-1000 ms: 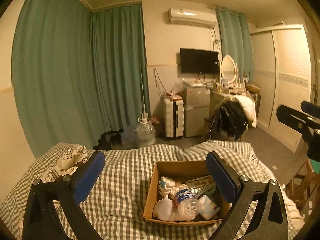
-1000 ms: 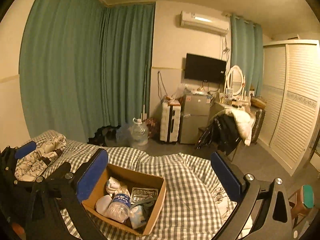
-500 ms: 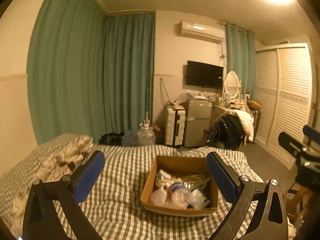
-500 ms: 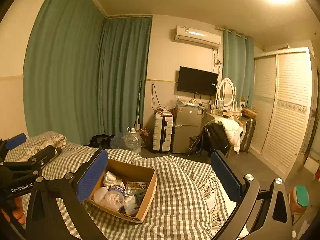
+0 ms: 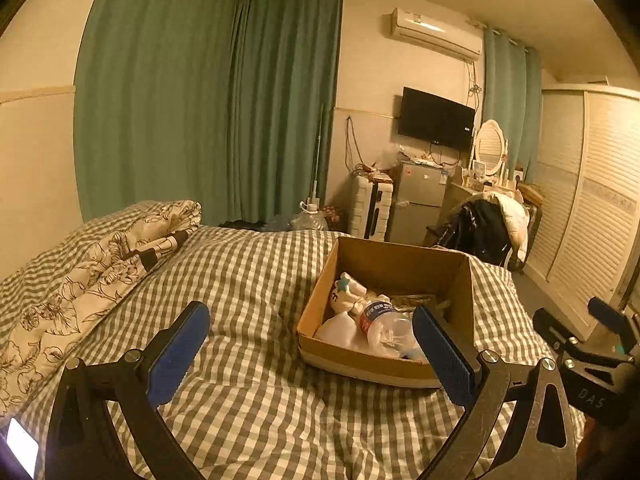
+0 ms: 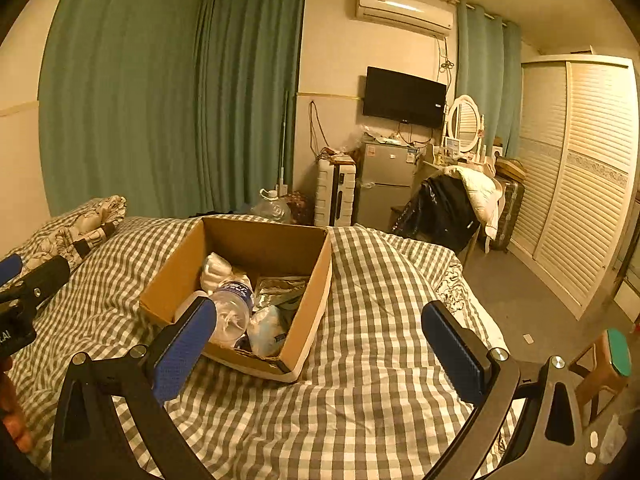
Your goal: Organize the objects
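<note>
An open cardboard box (image 5: pixel 404 260) sits on the checked bed; it also shows in the right wrist view (image 6: pixel 256 240). Inside lie a clear plastic bottle with a blue label (image 5: pixel 384 322) (image 6: pixel 234 304), a white soft toy (image 5: pixel 348 296) (image 6: pixel 216 270), a silvery packet (image 6: pixel 280 288) and a pale pouch (image 6: pixel 266 326). My left gripper (image 5: pixel 310 350) is open and empty, a little before the box. My right gripper (image 6: pixel 320 340) is open and empty, near the box's front right corner.
The checked bedspread (image 5: pixel 248 280) covers the bed. A floral quilt (image 5: pixel 100 264) is bunched at the left. Beyond the bed stand green curtains (image 5: pixel 200 120), a suitcase (image 6: pixel 334 196), a small fridge (image 6: pixel 384 184), a clothes-laden chair (image 6: pixel 452 204) and a louvred wardrobe (image 6: pixel 580 180). A wooden stool (image 6: pixel 608 360) stands at the right.
Both grippers have tilted down and moved closer to the box, which now looks larger. Both stay open and empty. The box's contents have not moved.
</note>
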A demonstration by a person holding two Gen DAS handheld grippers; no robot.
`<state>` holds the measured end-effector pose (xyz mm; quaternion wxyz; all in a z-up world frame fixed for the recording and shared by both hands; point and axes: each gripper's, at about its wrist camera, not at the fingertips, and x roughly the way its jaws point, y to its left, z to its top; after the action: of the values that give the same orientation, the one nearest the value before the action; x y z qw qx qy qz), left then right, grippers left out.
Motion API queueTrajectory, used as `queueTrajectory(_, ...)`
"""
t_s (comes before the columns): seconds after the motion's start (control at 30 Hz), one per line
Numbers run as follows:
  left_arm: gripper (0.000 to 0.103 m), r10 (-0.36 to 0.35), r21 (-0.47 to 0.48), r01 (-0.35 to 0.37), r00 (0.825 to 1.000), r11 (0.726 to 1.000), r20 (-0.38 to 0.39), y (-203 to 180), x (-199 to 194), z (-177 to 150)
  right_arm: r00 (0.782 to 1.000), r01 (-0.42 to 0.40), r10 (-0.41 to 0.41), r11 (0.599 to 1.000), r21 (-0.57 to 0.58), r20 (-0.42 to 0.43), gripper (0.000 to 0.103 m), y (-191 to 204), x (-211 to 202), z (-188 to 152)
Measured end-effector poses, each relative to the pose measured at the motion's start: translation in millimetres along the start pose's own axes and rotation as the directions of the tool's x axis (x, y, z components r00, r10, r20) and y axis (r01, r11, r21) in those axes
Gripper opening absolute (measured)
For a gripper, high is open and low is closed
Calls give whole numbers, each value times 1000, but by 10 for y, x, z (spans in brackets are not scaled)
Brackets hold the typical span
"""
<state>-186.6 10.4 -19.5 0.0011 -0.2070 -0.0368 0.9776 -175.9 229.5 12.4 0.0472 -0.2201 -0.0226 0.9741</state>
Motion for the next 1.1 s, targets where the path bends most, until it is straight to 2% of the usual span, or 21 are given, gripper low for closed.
queueTrajectory(1.1, 103, 19, 71, -20, 1000, 997, 16, -113, -55, -11, 1000, -7, 7, 1000, 8, 14, 103, -29, -101, 14)
